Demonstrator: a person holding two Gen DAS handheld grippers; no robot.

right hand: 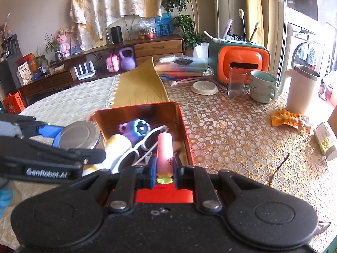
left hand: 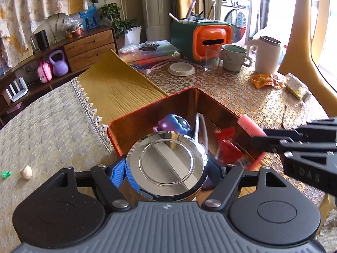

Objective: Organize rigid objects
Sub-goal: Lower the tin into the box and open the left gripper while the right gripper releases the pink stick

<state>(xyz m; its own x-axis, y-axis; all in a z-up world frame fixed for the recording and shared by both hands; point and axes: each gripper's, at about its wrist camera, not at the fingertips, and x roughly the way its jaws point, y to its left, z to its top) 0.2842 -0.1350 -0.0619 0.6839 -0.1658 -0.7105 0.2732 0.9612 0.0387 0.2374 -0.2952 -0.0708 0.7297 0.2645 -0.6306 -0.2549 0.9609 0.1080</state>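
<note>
Sitting on the patterned table, an open red tin holding white sunglasses and a purple toy. Gripping a round chrome lid over the tin's near-left corner, the left gripper. Pinching a pink tube inside the tin, the right gripper.

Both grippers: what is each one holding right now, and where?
Left gripper clamps the round chrome disc by its rim; right gripper grips the pink plastic tube near its lower end.

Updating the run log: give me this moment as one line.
left gripper: shut on chrome disc, at tin box edge | right gripper: shut on pink tube, over box | sunglasses inside
</note>
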